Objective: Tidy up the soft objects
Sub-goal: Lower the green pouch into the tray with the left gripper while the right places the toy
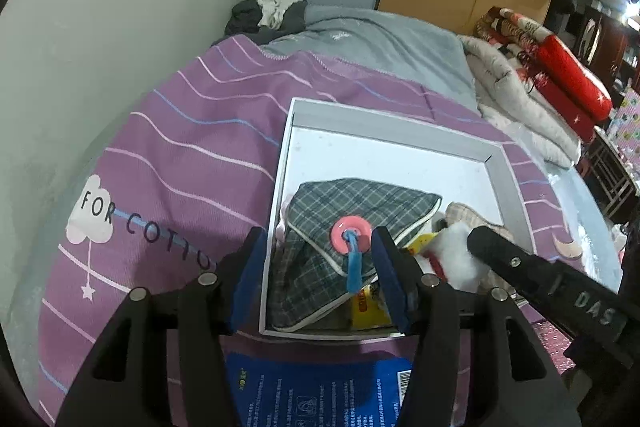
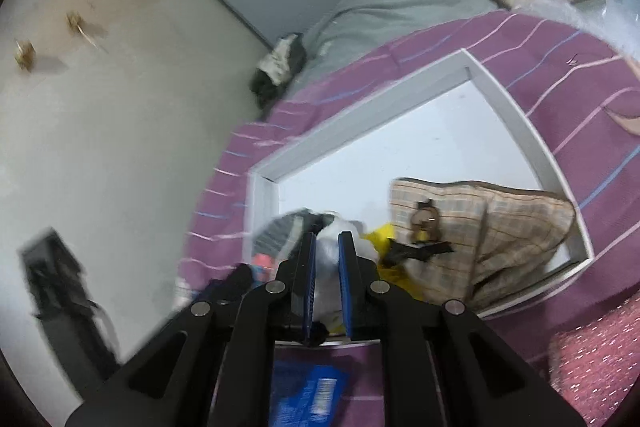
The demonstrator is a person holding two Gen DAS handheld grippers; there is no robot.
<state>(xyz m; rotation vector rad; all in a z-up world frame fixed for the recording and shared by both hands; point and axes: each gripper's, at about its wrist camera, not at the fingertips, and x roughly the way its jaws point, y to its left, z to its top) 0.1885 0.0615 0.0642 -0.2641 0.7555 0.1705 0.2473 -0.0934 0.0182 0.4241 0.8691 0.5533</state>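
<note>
Fluffy white plush toy [image 2: 328,247] between right hand-held gripper [image 2: 327,241] pads; left hand-held gripper [image 1: 320,237] spread, over plaid pouch [image 1: 352,203].

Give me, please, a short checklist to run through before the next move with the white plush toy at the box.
1. Right claw shut on the white plush toy: ok, fingers press its sides.
2. Toy over the white box: ok.
3. Free floor space in the box: ok, the far half is bare.
4. Left claw clear of the toy: ok, open above the grey plaid cushion.
5. Beige plaid cushion fully inside the box: ok.
6. Grip firm enough to carry: cannot tell, the right wrist view is blurred.
</note>
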